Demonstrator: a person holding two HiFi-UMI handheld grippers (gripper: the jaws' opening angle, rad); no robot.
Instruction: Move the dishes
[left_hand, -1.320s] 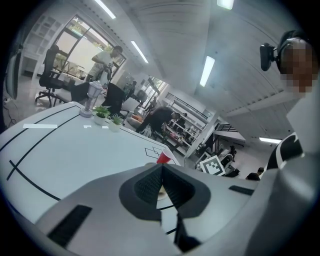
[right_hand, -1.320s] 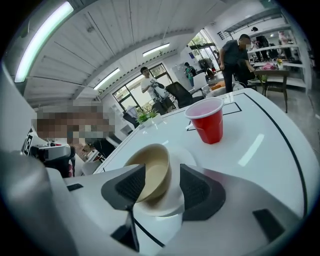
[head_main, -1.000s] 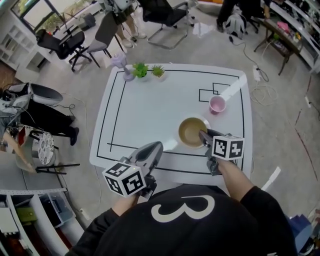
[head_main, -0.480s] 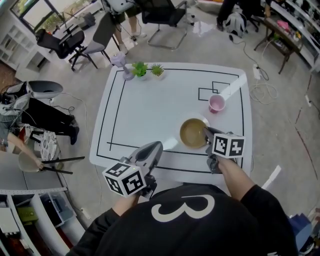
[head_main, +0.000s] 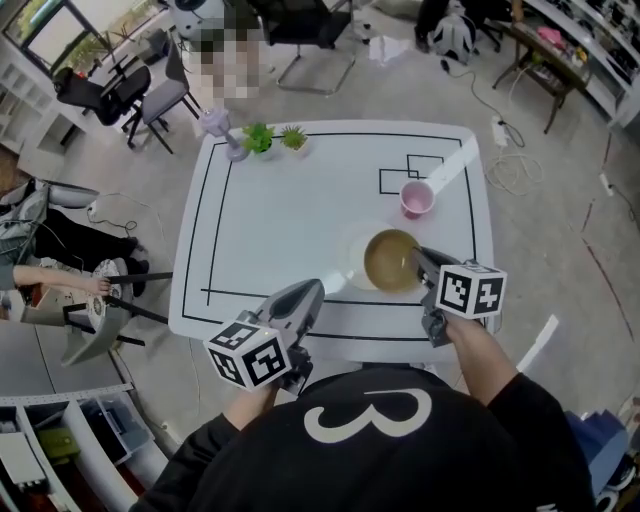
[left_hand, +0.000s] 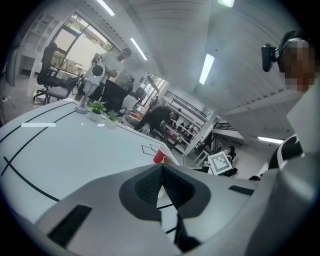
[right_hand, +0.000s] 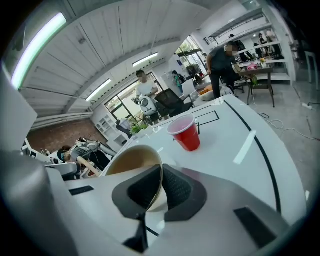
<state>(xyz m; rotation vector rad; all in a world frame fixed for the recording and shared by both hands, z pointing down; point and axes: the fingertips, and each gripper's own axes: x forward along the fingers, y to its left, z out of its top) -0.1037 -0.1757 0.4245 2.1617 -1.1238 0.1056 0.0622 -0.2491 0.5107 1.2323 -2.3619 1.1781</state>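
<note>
Pinches rim of empty, tilted bowl (head_main: 388, 262) in right gripper (head_main: 418, 258), right of centre in head view. Holds left gripper (head_main: 310, 292) closed on nothing, lower centre. Shows empty cup (head_main: 416, 198) just above bowl.

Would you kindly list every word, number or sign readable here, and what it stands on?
"3": white numeral on the person's black shirt.
The black-and-white square markers on the cubes: coded patterns, no letters.
No print seen on the red plastic cup or the tan round bowl.
</note>
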